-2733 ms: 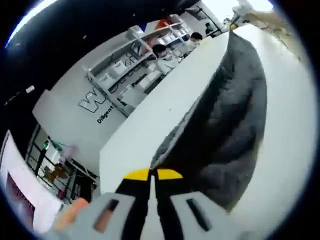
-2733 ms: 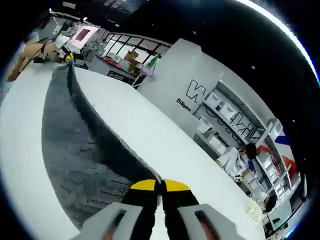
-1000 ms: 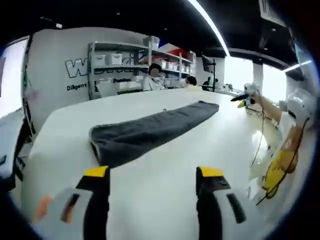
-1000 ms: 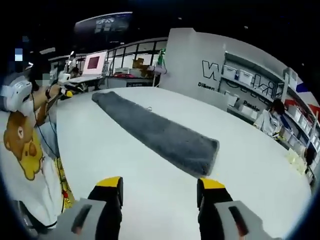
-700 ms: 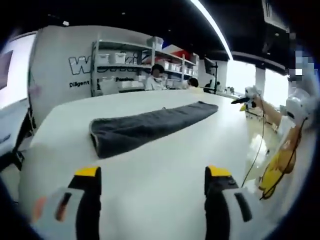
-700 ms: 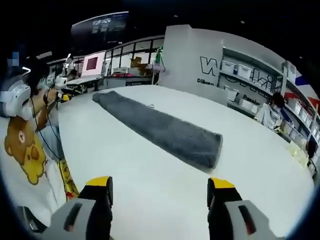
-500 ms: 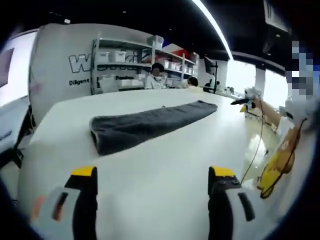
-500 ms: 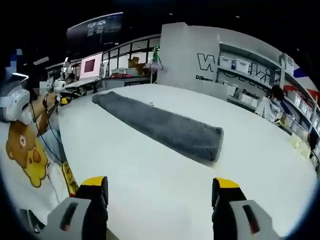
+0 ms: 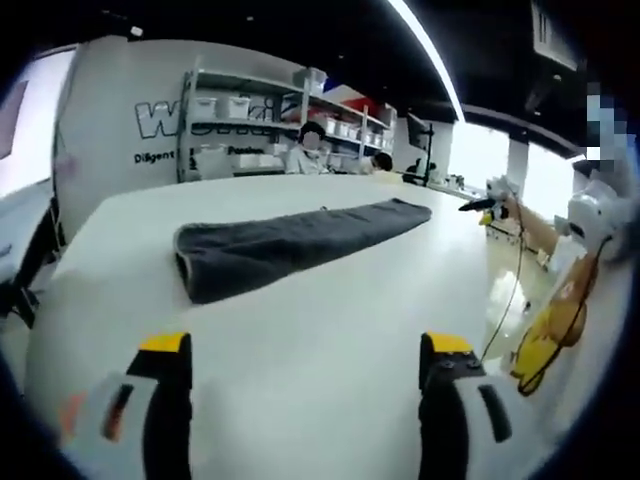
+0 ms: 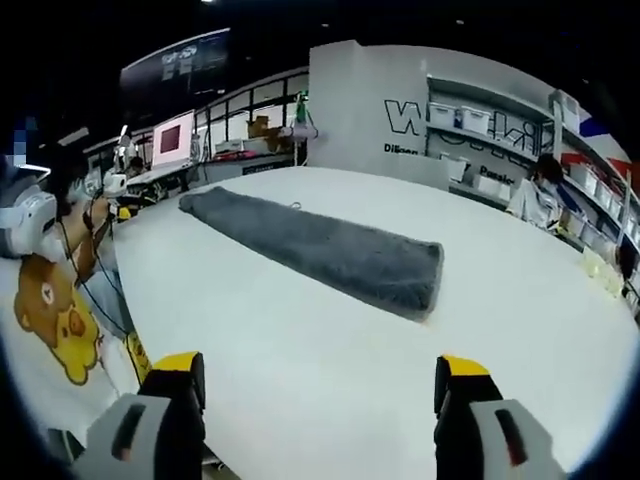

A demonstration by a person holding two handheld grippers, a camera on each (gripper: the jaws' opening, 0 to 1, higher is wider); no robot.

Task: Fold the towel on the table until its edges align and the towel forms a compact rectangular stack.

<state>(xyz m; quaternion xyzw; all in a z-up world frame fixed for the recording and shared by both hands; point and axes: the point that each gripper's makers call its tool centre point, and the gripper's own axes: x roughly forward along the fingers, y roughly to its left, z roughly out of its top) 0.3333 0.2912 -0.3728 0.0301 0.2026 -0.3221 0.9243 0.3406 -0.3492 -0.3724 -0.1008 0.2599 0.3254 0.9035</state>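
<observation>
While the towel lies as a long strip on the worktop, I hold both tools – left, right – apart and empty, ready to take its ends.

Towel: lies flat on worktop, a long strip.
Left gripper view: towel at 12 o'clock ahead of left gripper, apart from it; shelving behind worktop at 11 o'clock.
Right gripper view: towel at 12 o'clock beyond right gripper; shelving at 2 o'clock.
</observation>
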